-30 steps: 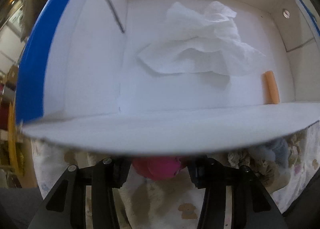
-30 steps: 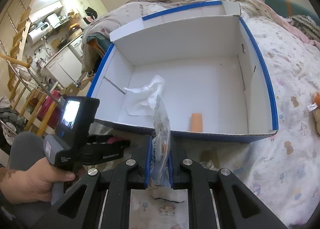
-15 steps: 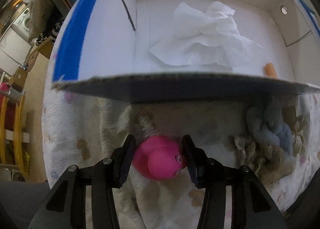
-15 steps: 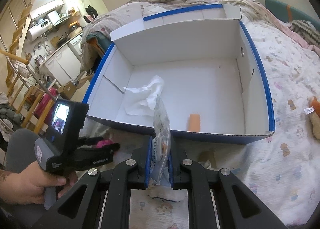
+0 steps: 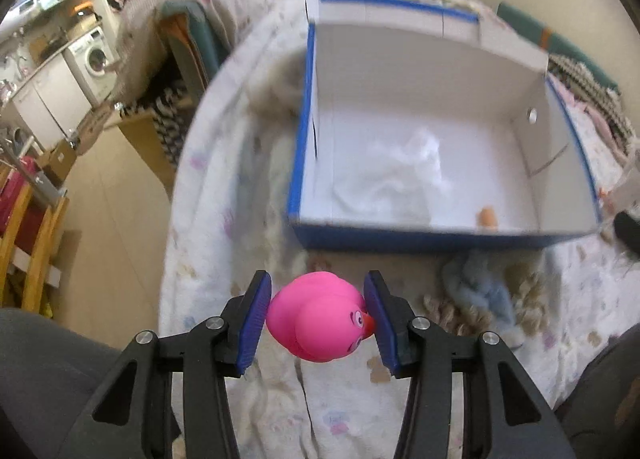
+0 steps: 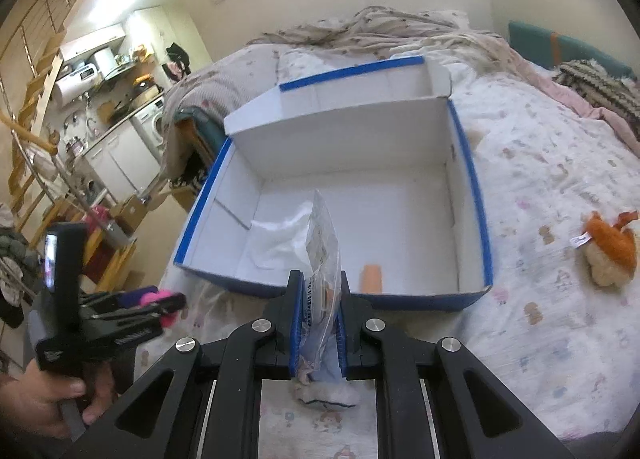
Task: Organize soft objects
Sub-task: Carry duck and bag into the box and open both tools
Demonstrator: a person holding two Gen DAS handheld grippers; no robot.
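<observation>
My left gripper (image 5: 318, 317) is shut on a pink rubber duck (image 5: 320, 319) and holds it above the bed in front of the box; it also shows in the right wrist view (image 6: 160, 305). My right gripper (image 6: 318, 323) is shut on a clear plastic bag (image 6: 322, 255), held upright before the box's near wall. The blue-edged white box (image 5: 440, 237) (image 6: 468, 187) stands open on the bed. Inside lie a crumpled white tissue (image 5: 400, 179) (image 6: 280, 243) and a small orange cylinder (image 5: 487, 215) (image 6: 372, 278).
A light blue and beige fluffy toy (image 5: 480, 295) lies on the bedsheet just in front of the box. An orange and cream plush (image 6: 610, 255) lies on the bed right of the box. The bed's left edge drops to the floor, with wooden furniture (image 5: 28, 243) beyond.
My left gripper has lifted the pink duck and pulled back from under the box's near wall. The whole box now shows. The right gripper has stayed almost still, drawn back slightly with the bag.
</observation>
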